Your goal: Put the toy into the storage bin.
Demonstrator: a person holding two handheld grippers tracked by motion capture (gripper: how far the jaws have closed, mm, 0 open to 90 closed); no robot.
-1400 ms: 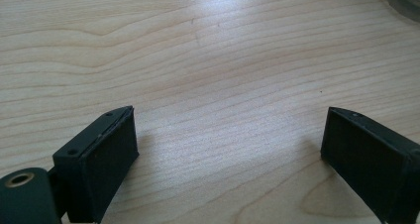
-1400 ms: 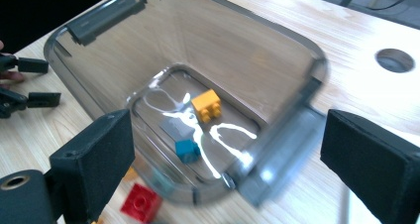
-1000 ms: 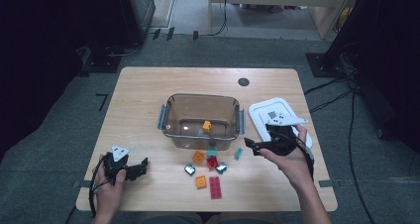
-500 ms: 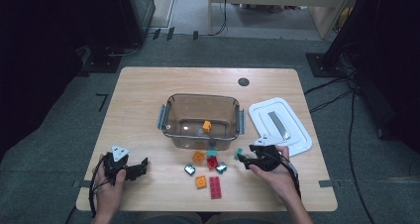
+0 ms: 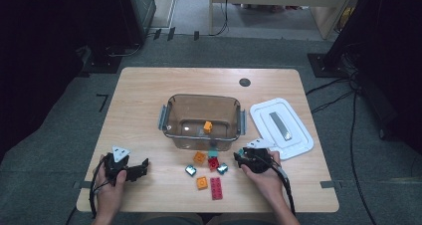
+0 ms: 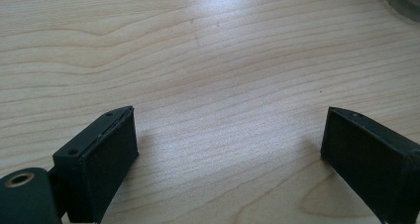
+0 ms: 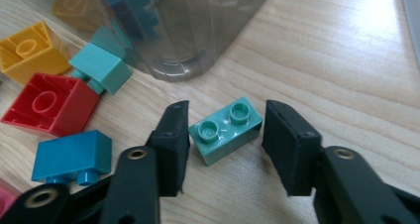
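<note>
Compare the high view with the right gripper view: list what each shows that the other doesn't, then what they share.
High view alone: the whole table, the left hand-held gripper at its near left, and floor cables.

Right gripper view alone: the studs of the teal brick between the closing jaws of the right hand-held gripper; a slight gap remains at each pad, so no contact yet.

Shared: the clear bin, red brick, orange brick and white lid.
</note>
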